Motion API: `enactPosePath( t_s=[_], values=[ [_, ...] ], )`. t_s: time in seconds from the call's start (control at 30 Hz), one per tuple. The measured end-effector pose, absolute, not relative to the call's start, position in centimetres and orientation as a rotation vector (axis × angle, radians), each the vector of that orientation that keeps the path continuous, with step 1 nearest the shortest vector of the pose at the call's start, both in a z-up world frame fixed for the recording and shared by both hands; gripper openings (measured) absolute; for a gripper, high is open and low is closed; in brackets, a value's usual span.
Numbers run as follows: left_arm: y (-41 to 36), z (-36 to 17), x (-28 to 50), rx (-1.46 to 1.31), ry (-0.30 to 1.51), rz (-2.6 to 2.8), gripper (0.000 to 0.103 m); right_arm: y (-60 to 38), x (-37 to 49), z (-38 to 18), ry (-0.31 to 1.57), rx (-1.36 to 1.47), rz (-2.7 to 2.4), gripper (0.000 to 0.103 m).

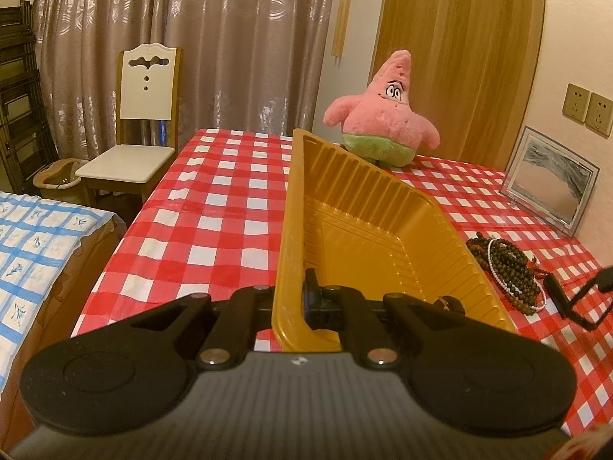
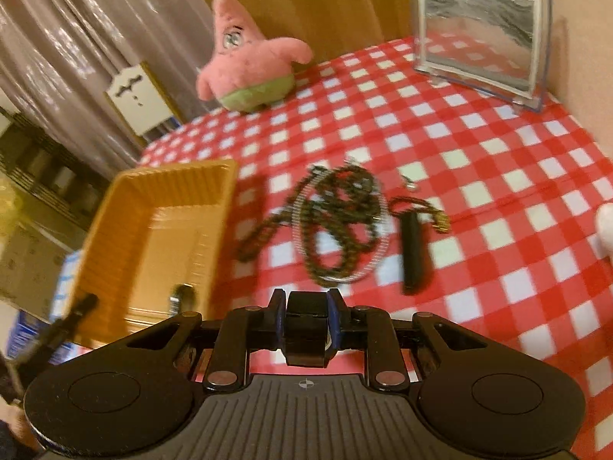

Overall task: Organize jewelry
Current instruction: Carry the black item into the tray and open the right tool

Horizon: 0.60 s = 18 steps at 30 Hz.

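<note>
Now we start from the small black block-shaped piece pinched between the blue pads of our right hand-held gripper; what kind of jewelry it is we cannot tell. It hangs above the red-and-white checked counter, with its place, the ribbed yellow plastic tray, lying to the left of that gripper, its long axis running away from us. One small dark item already sits in the tray's near end. So the carry, as we judge it, goes leftward over the tray's right wall. Ahead of the right gripper lies the tangle of dark bead strands with a thin white bead loop, and just right of it a black bar pendant on a cord.

Our left hand-held gripper is clamped narrow on the tray's near rim, pointing slightly downward and tipping the tray up. The right gripper points more steeply down. A pink star-shaped plush toy stands beyond.
</note>
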<state>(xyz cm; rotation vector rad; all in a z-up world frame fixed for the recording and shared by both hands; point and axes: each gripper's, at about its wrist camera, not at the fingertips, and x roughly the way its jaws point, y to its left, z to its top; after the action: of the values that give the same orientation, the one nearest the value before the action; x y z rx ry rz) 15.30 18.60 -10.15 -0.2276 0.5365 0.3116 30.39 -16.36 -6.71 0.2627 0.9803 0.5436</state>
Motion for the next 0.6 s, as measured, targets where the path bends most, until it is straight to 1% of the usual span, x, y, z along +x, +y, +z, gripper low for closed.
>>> enactPosePath(
  t_s=[0.3,0.6],
  values=[
    [18.6,-10.2,15.3,-0.226,0.536,0.310,0.005,-11.9,30.9,-5.5,1.004,0.462,0.704,0.023],
    [18.6,-10.1,15.4,-0.229,0.538,0.309,0.005,-5.7,31.3,-7.4,1.068,0.531,0.820,0.023]
  ],
)
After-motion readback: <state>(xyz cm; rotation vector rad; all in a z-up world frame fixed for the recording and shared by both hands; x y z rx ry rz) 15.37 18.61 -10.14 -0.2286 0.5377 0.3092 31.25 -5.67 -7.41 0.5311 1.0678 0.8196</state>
